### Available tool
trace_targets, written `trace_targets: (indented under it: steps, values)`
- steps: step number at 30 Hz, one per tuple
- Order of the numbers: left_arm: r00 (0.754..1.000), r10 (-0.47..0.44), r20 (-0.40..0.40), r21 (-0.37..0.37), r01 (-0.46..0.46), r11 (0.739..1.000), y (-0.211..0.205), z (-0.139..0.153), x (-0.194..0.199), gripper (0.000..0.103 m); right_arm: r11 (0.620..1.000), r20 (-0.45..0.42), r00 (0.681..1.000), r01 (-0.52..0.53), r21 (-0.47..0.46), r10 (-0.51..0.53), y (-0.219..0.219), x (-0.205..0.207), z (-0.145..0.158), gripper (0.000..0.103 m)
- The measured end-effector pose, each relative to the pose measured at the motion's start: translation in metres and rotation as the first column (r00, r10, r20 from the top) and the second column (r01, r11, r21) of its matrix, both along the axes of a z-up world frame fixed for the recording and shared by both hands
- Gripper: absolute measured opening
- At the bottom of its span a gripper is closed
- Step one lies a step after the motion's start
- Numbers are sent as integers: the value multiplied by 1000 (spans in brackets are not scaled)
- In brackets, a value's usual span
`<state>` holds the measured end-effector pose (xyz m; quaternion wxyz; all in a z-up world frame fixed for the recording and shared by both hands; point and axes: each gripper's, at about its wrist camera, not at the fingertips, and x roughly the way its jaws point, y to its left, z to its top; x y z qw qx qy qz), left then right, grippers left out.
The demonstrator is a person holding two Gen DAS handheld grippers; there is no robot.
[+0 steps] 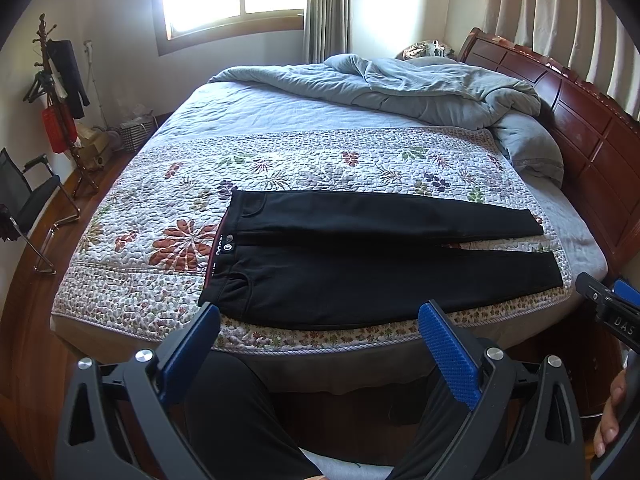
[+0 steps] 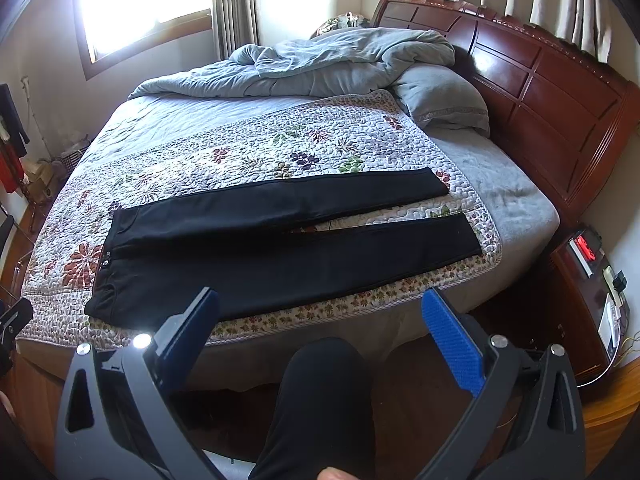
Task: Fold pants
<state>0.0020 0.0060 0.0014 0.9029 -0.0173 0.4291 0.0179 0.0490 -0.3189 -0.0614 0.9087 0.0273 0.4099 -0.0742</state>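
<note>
Bedroom's sitting bright, and the black pants are lying flat on the bed's floral quilt, legs spread apart. Both tools, left tool and right tool, are hanging released, touching nothing. Folding isn't started; next I'd guess one leg's getting grabbed.

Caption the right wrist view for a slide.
Open right gripper hovers before black pants spread flat on a quilted bed.
</note>
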Motion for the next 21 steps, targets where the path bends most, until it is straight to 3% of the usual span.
trace_targets:
  steps: [21]
  values:
    - [1000, 1, -3, -3, -1, 1000, 0, -1, 1, 99, 1000, -12, 1000, -1, 3, 1, 1, 5, -6, 100]
